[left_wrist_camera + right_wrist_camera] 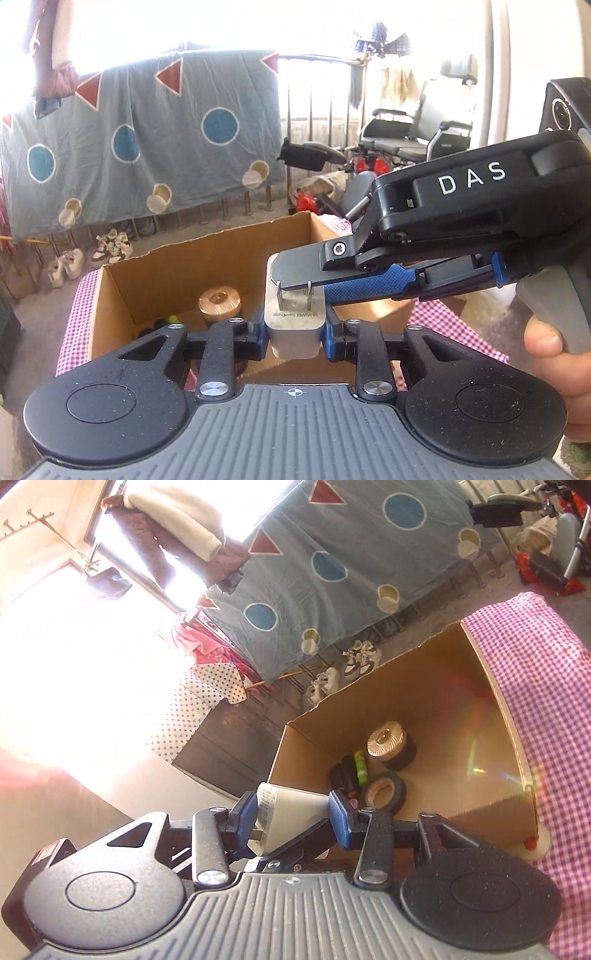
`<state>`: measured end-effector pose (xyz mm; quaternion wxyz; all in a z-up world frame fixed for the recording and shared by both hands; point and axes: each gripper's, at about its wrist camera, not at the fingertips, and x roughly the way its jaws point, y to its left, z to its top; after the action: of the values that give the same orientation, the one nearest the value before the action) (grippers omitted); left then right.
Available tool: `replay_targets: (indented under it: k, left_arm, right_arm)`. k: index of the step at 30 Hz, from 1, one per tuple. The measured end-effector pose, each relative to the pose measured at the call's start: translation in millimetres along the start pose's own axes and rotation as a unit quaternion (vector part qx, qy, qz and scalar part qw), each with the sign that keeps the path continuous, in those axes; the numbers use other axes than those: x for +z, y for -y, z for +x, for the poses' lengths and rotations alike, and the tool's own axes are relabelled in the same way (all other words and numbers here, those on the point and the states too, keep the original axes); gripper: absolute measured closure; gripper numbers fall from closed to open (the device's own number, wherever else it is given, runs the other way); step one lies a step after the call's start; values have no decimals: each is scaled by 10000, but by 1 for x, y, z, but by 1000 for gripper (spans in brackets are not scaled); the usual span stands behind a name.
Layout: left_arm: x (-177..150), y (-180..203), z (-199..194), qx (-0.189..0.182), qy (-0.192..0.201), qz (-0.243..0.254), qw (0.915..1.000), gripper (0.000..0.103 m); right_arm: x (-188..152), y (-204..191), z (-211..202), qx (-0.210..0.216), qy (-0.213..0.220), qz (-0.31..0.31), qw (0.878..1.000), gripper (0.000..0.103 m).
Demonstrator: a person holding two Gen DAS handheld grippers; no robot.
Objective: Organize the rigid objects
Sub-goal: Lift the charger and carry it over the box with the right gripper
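1. The left claw (295, 328) is clamped as tight as it goes on a white rectangular plastic wall charger (294, 325), its blue pads pressed on the charger's two sides. The charger's two metal prongs point up and away from the camera.
2. The right claw (292, 814) reaches in from the right in the left wrist view and has hold of the same charger (286, 814). It is partly open, with its blue-padded fingers (354, 290) bearing on the prong end; one flat dark finger lies across the top of the prongs. In its own view, the charger sits between its two blue pads.
3. A hand (561, 373) grips the right claw's grey handle at the right edge of the left wrist view.
4. The charger is held in the air over the near edge of an open brown cardboard box (122, 291).
5. Inside the box lie a gold-topped round black jar (392, 745), a roll of black tape (386, 792), a small green cylinder (360, 767) and a few dark cylinders beside it.
6. The box stands on a table covered by a pink-and-white checked cloth (546, 686).
7. Farther back, pairs of white shoes (110, 247) sit on the floor beneath a hanging grey-blue sheet with blue circles and red triangles (140, 140).
8. A wheelchair (413, 136) stands at the far right.
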<state>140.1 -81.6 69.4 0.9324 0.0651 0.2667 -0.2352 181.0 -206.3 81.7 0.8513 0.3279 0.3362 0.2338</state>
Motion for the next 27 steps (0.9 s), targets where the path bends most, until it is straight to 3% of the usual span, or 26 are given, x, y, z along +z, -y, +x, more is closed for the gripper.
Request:
replay_targets:
  k: [6, 13, 22, 27]
  left_arm:
    - [12, -27, 53, -59, -648, -612, 9960, 77]
    - [14, -47, 96, 39, -1389, -1146, 9836, 77]
    - [9, -59, 123, 75, -2050, -1667, 9644, 77]
    - [9, -64, 128, 34, -2165, -1705, 9613, 75]
  right_arm:
    - [43, 20, 54, -408, -548, -27, 9977, 57]
    - [66, 49, 112, -758, -1247, 45, 9893, 57]
    - [70, 69, 153, -1070, -1791, -21, 9780, 57]
    - [65, 73, 164, -1197, -1982, -120, 9727, 57]
